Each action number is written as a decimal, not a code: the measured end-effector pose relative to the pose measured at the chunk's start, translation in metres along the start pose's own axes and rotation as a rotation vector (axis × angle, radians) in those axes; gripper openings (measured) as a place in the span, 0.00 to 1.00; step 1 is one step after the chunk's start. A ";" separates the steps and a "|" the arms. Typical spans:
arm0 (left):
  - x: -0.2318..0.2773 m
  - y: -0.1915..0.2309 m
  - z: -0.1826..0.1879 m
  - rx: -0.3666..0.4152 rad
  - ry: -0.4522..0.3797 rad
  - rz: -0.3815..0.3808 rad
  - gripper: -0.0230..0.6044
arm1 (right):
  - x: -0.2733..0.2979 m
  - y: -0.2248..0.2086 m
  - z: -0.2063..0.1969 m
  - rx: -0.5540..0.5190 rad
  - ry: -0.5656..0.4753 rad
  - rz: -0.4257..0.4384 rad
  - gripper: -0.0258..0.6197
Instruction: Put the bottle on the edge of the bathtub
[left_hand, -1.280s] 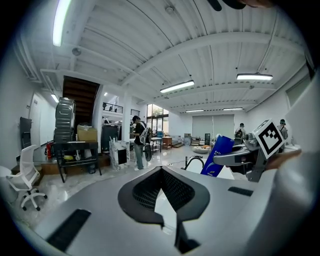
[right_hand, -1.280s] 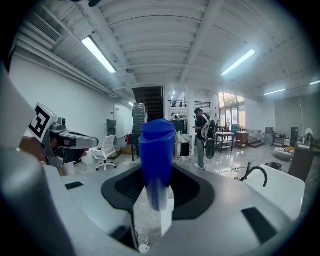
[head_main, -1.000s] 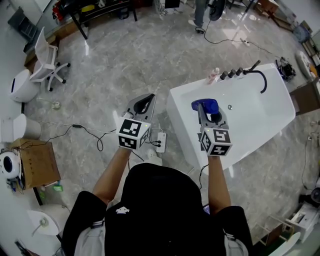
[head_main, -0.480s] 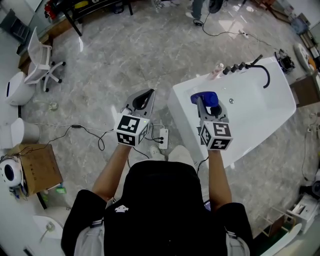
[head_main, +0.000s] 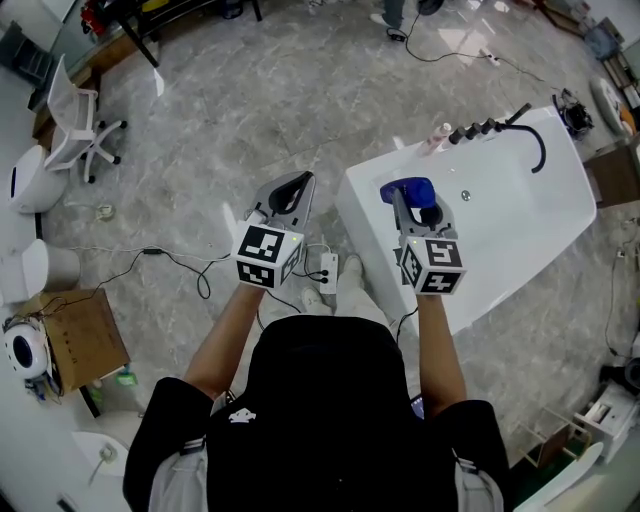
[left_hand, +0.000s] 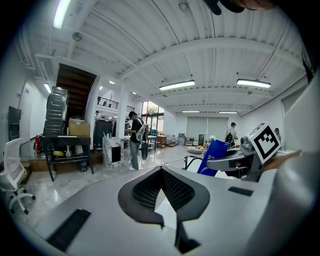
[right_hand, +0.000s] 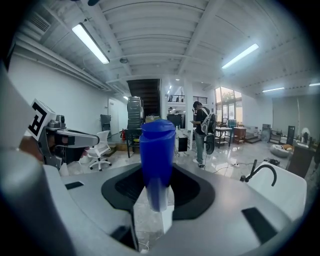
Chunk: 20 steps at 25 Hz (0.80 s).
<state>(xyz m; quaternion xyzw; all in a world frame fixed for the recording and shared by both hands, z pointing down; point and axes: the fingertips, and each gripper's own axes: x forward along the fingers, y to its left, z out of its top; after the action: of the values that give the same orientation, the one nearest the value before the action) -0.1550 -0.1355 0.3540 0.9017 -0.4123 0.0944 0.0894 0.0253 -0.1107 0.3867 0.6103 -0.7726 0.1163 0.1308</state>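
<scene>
1. I've got the bottle clamped upright in the right gripper. The jaws press on its lower body and the cap end is up.
2. It hangs over the left end of the tub, just inside the rim and off the surface.
3. Writing: in the left gripper view I can see white print on the blue bottle, too small to read. Each gripper's cube carries black-and-white square markers, no words.
4. The left gripper is out over the floor beside the tub. Its jaws are together at the tips with nothing between them.
5. The tub is white and glossy, with a black curved tap at the far end beside a row of dark knobs.
6. The floor is grey marbled tile with a shine. The room is a big open hall with strip lights overhead.
7. Count: one blue bottle, two grippers, one tub, one white chair, one cardboard box, and one power strip on the floor between the grippers.
</scene>
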 end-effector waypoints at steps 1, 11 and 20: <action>0.005 0.000 0.000 -0.001 0.002 -0.001 0.06 | 0.004 -0.004 -0.001 0.001 0.003 0.000 0.29; 0.082 -0.007 -0.019 -0.028 0.067 -0.010 0.06 | 0.047 -0.063 -0.026 0.032 0.076 0.007 0.29; 0.160 -0.013 -0.050 -0.071 0.147 -0.010 0.06 | 0.093 -0.112 -0.058 0.050 0.150 0.036 0.29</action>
<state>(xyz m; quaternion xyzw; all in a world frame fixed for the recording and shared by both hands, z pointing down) -0.0471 -0.2317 0.4402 0.8907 -0.4031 0.1450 0.1519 0.1173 -0.2013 0.4754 0.5892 -0.7682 0.1830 0.1708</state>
